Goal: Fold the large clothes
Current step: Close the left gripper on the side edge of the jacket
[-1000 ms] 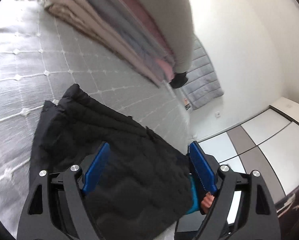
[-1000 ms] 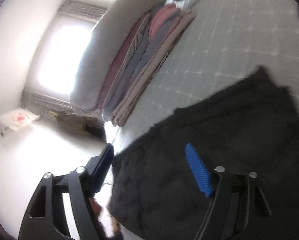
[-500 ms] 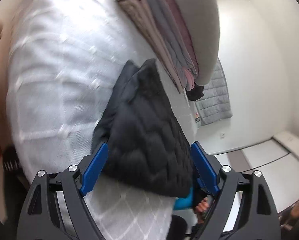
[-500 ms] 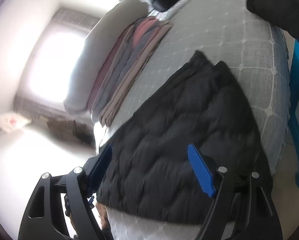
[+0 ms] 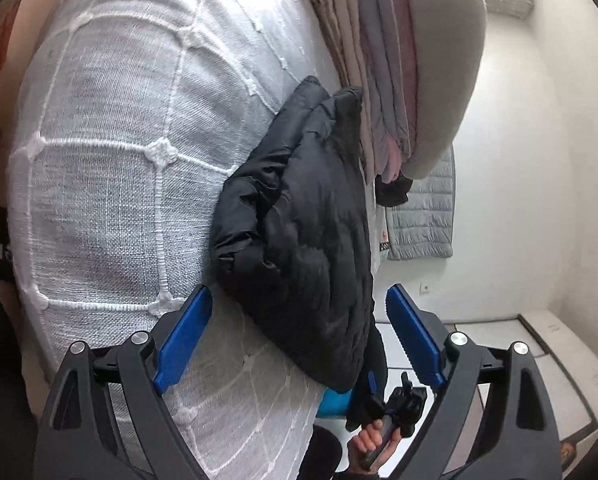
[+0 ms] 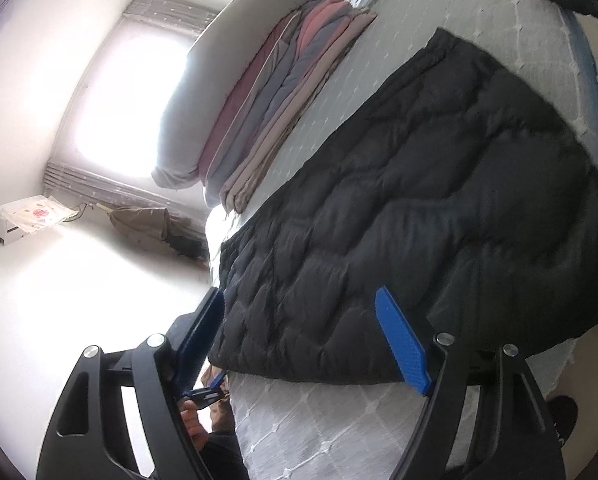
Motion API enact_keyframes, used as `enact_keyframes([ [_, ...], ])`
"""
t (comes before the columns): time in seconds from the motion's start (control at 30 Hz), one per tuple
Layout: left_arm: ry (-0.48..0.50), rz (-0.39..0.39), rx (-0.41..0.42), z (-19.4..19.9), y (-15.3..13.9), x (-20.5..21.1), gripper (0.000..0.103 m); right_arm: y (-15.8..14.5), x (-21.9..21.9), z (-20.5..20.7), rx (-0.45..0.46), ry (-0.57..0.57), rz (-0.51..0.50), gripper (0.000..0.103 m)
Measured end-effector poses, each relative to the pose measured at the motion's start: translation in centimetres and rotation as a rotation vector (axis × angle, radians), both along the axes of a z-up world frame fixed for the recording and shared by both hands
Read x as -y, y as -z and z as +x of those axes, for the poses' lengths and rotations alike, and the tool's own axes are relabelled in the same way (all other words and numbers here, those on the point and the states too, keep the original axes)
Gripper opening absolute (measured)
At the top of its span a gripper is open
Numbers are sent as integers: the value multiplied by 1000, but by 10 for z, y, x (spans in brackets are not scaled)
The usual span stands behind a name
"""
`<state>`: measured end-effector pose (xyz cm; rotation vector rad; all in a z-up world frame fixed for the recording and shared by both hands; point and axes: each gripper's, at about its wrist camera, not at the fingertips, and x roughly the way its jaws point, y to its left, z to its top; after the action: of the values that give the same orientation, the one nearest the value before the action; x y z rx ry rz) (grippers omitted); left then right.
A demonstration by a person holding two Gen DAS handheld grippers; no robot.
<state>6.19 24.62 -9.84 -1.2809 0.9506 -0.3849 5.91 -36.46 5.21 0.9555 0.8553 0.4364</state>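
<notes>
A black quilted jacket [image 5: 299, 236] lay folded on the bed [image 5: 111, 152], near the bed's edge closest to the person, on a white bedspread with a raised diamond grid. In the right wrist view the jacket [image 6: 411, 216] spread broad and flat, its lower hem running along that near edge of the bed [image 6: 331, 420].

The left gripper [image 5: 299, 340] hung just short of the jacket with its jaws released wide, blue pads on either side of the folded bundle's near corner and nothing between them. The right gripper [image 6: 303, 340] was likewise spread apart, its jaws framing the jacket's hem without pinching it; whether a pad brushed the fabric cannot be told.

Beyond the jacket, toward the far edge of the bed, a stack of folded quilts [image 6: 267, 128] in beige, grey and pink lay under a pale pillow [image 6: 219, 92]. A grey padded garment [image 5: 423, 216] hung against the wall.
</notes>
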Motion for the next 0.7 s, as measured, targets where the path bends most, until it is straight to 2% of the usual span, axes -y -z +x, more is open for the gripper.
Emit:
enact_keyframes([
  [0.23,-53,-40,12,4,11,8,85,-2,-15,7,14,-27,-4,76],
  [0.47,-106,-68,60,12,8,22,85,-12,-24,15,41,-23,-110,76],
  [0.5,-123,-73,73,11,8,22,82,-14,-25,17,44,-19,-136,76],
  [0.57,-130,-61,92,10,9,26,56,-17,-27,22,47,-6,-201,75],
  [0.6,-125,-59,82,10,12,28,30,-15,-28,23,45,-3,-215,75],
  [0.63,-122,-64,70,11,17,29,22,-14,-28,26,36,2,-226,75],
  [0.7,-128,-35,63,9,19,29,15,-7,-27,31,15,10,-228,75],
])
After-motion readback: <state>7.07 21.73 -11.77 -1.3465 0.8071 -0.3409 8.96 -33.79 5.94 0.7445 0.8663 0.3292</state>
